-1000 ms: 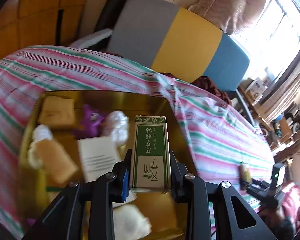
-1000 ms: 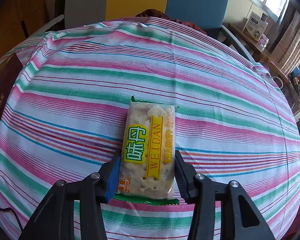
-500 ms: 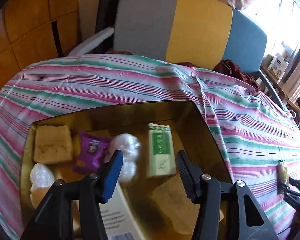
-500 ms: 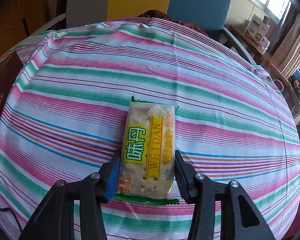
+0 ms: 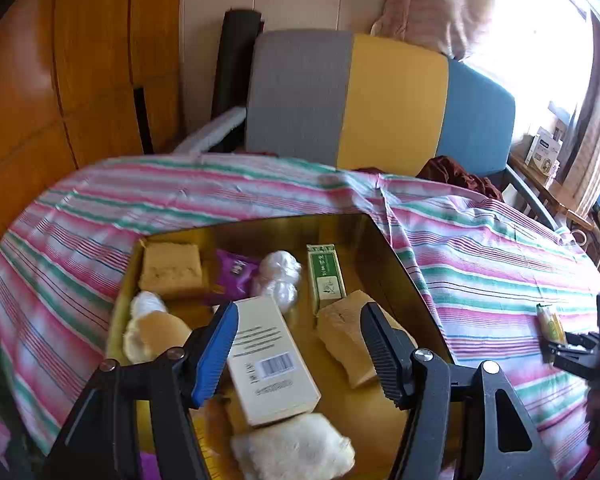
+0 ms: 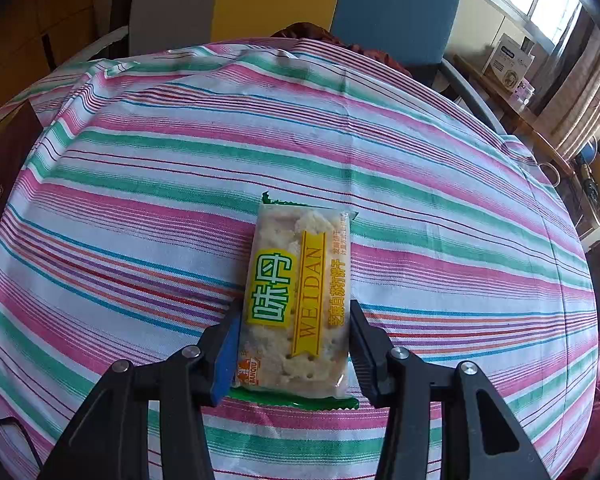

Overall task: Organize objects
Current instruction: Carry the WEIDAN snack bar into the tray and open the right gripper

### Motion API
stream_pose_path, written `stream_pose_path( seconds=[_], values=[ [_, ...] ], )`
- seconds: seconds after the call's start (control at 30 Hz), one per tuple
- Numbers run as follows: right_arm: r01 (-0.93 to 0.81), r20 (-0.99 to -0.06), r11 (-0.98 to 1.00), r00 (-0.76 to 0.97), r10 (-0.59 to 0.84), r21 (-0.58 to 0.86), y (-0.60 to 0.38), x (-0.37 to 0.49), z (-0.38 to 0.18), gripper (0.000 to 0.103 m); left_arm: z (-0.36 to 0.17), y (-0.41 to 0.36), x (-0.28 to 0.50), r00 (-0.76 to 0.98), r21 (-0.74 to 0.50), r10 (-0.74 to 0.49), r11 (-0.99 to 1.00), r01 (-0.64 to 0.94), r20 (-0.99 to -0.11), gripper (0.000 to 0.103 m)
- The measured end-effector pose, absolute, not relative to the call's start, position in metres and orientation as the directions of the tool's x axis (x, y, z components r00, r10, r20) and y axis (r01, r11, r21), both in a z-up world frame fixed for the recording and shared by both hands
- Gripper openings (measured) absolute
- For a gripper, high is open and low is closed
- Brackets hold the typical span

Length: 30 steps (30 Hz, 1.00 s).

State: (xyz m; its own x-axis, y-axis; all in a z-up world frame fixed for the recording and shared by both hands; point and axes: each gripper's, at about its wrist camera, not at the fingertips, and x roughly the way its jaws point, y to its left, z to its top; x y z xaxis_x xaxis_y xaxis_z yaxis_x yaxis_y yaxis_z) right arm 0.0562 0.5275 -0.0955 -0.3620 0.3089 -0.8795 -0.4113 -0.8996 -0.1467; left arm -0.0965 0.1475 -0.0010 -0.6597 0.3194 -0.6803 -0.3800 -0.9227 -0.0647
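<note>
Your left claw is opening, its jaws parted with nothing gripped between them; it hangs above the gold tray, where the green tea box lies free among a cream box and wrapped snacks. Your right claw is clenched on the cracker packet, both pads pressing its sides, over the striped cloth on the tabletop.
</note>
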Motion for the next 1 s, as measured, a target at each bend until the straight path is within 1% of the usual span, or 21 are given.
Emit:
stream_pose_path(
  seconds=[0.13,0.2,0.23,0.33,0.43,0.53,0.67,0.83,0.9,1.0],
  values=[
    [-0.43,-0.884,-0.894,-0.359,0.299,-0.128,0.529,0.057,-0.095,0.049,0.005,0.134,-0.084,-0.671,-0.061,0.314,-0.926,-0.373,-0.671,0.065],
    [-0.446,-0.892,-0.889,-0.355,0.281,-0.102,0.53,0.059,-0.094,0.049,0.008,0.128,-0.079,-0.679,-0.067,0.314,-0.929,-0.363,-0.663,0.068],
    [-0.455,-0.897,-0.887,-0.355,0.265,-0.082,0.53,0.06,-0.093,0.049,0.009,0.125,-0.077,-0.683,-0.067,0.311,-0.931,-0.359,-0.661,0.071],
    [-0.474,-0.907,-0.881,-0.37,0.203,-0.004,0.526,0.061,-0.089,0.049,0.009,0.116,-0.072,-0.685,-0.073,0.307,-0.934,-0.349,-0.66,0.071],
    [-0.448,-0.898,-0.893,-0.411,0.159,0.047,0.505,0.057,-0.077,0.049,0.006,0.108,-0.071,-0.68,-0.076,0.3,-0.938,-0.339,-0.669,0.071],
    [-0.38,-0.875,-0.921,-0.47,0.116,0.082,0.473,0.045,-0.058,0.049,0.003,0.102,-0.069,-0.677,-0.078,0.292,-0.941,-0.328,-0.675,0.072],
    [-0.251,-0.842,-0.961,-0.538,0.036,0.119,0.416,0.022,-0.029,0.049,-0.002,0.091,-0.067,-0.676,-0.079,0.28,-0.947,-0.312,-0.681,0.075],
    [-0.076,-0.811,-0.992,-0.583,-0.042,0.105,0.337,-0.012,-0.002,0.049,-0.007,0.069,-0.067,-0.672,-0.09,0.259,-0.957,-0.276,-0.694,0.077],
    [-0.015,-0.809,-0.996,-0.584,-0.064,0.089,0.307,-0.028,0.0,0.049,-0.009,0.059,-0.068,-0.671,-0.103,0.253,-0.961,-0.256,-0.697,0.078],
    [0.035,-0.819,-0.998,-0.57,-0.067,0.058,0.271,-0.055,-0.005,0.049,-0.01,0.044,-0.068,-0.675,-0.112,0.235,-0.969,-0.221,-0.7,0.081]
  ],
)
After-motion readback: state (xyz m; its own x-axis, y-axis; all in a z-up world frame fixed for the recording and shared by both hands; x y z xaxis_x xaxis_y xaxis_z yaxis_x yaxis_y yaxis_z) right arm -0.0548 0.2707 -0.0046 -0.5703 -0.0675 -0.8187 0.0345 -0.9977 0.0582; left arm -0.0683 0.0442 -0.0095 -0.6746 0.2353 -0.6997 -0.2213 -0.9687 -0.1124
